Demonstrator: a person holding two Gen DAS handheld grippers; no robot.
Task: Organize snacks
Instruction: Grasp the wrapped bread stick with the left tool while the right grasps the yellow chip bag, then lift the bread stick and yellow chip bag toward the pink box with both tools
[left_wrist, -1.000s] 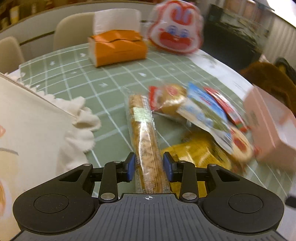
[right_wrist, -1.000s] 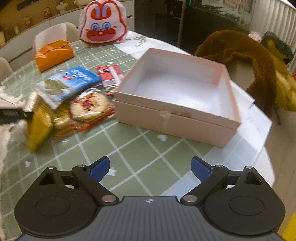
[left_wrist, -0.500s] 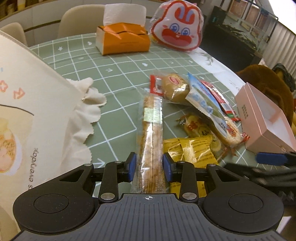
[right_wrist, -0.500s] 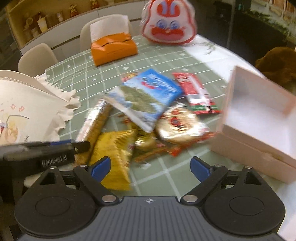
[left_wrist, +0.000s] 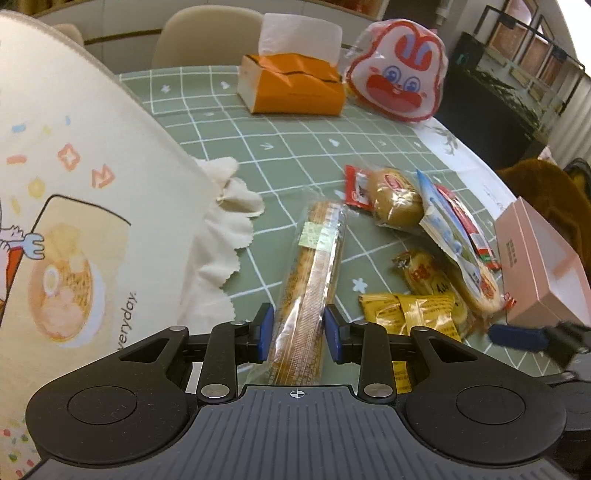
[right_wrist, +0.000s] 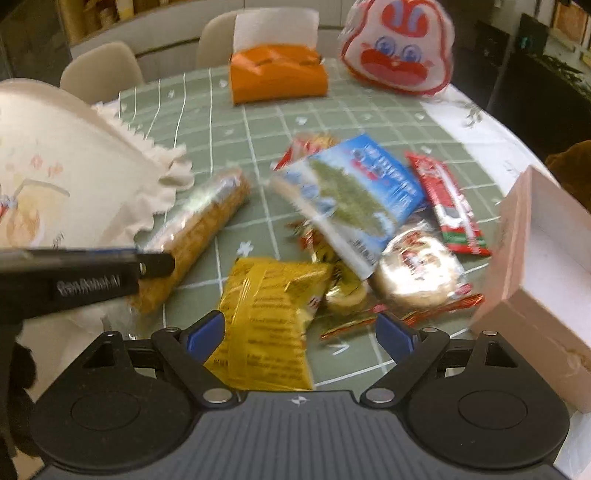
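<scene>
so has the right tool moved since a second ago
Yes. The right tool has swung left, away from the pink box, which was centred ahead and now sits at the right edge; the yellow packet now lies between its closing jaws, untouched.

One long biscuit stick pack (left_wrist: 310, 280), one yellow pack (right_wrist: 266, 317), one blue pack (right_wrist: 351, 192), one red bar (right_wrist: 448, 205), two chairs (right_wrist: 99, 70), one pink box (right_wrist: 546, 266), one tissue box (left_wrist: 291, 88).
</scene>
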